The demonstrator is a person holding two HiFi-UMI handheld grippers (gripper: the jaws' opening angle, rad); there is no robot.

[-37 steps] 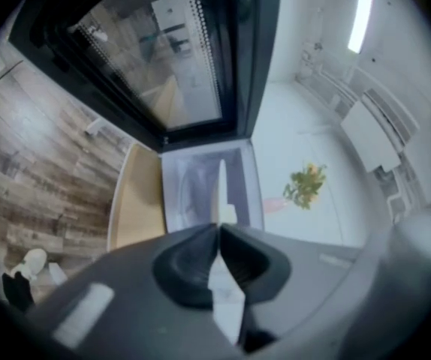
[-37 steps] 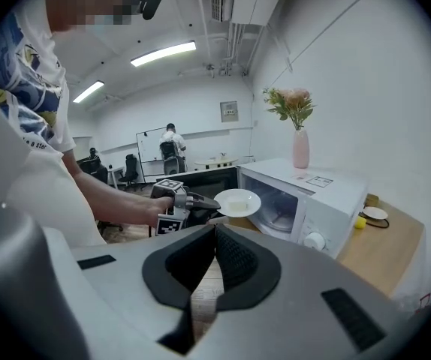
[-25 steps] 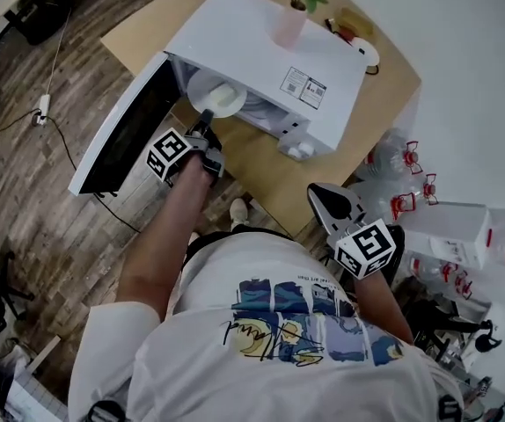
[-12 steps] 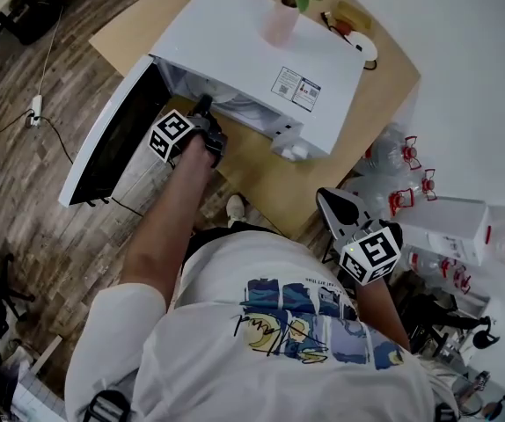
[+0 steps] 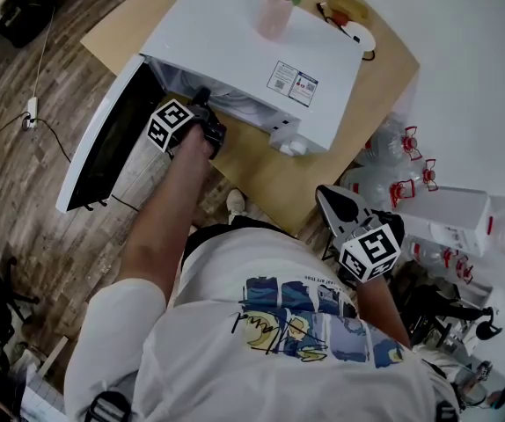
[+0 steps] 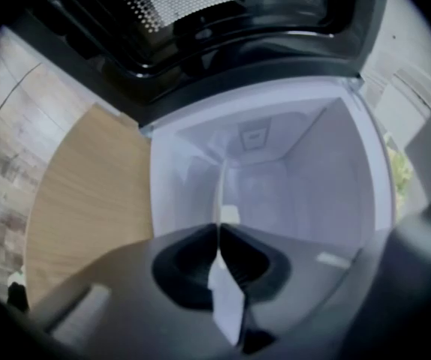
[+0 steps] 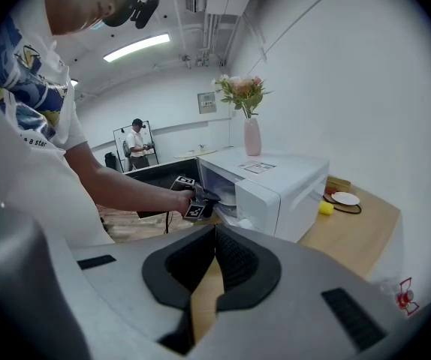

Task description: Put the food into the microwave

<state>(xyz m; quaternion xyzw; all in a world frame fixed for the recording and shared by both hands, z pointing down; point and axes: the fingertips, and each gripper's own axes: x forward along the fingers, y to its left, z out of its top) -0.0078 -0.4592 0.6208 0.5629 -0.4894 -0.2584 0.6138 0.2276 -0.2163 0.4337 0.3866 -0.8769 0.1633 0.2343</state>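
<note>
**Head view**
- left gripper (image 5: 202,104): tips pushed into the mouth of the white microwave (image 5: 235,33), marker cube facing up. The jaws are hidden under the oven's top here.
- microwave door (image 5: 103,143): swung wide open, to the left of the left gripper.
- vase (image 5: 273,18): pink, holding a green plant. It stands on the oven's top, beyond the left gripper.
- right gripper (image 5: 327,196): held low at the person's right side, well apart from the microwave, just off the near edge of the wooden table (image 5: 270,178).
- bottles (image 5: 402,161): red-capped, clustered on the floor to the right of the right gripper.

**Left gripper view**
- left gripper (image 6: 217,235): jaws pressed together on the rim of a white plate (image 6: 227,298), seen edge-on as a thin pale line running ahead from the tips.
- food (image 6: 230,214): small pale lump just past the tips, inside the oven. Too blurred to name its kind.
- cavity (image 6: 298,186): pale walls ahead and around the tips, with the dark door at the top of the frame and bare tabletop to the left.

**Right gripper view**
- right gripper (image 7: 215,238): jaws closed, holding nothing. Only a sliver of wood colour shows low in the gap.
- left gripper (image 7: 194,201): well ahead, at the oven's opening, with the plate (image 7: 227,197) at its tips just inside.
- saucer (image 7: 345,199): white, on the table ahead and to the right, past the microwave.
</note>
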